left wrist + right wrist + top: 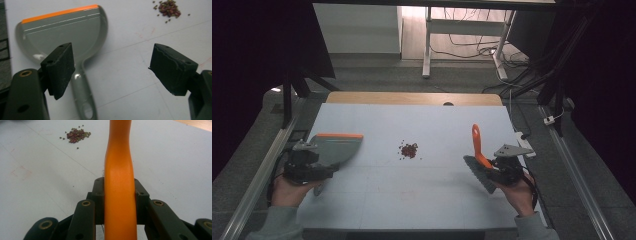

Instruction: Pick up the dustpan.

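A grey dustpan (337, 148) with an orange lip lies flat on the white table at the left; in the left gripper view the dustpan (67, 32) has its handle running down between the jaws. My left gripper (319, 167) hangs just above that handle, jaws wide open (117, 66), holding nothing. My right gripper (493, 166) is shut on the orange handle of a small brush (477, 145), whose dark bristle head points toward the table's near side. The brush handle (119, 177) sits clamped between the jaws. A small pile of red-brown and green beans (408, 149) lies mid-table.
The white table (422, 200) has a wooden strip along its far edge. Metal rails run down both sides. A white power strip (525, 144) lies at the table's right edge, and cables cover the floor beyond.
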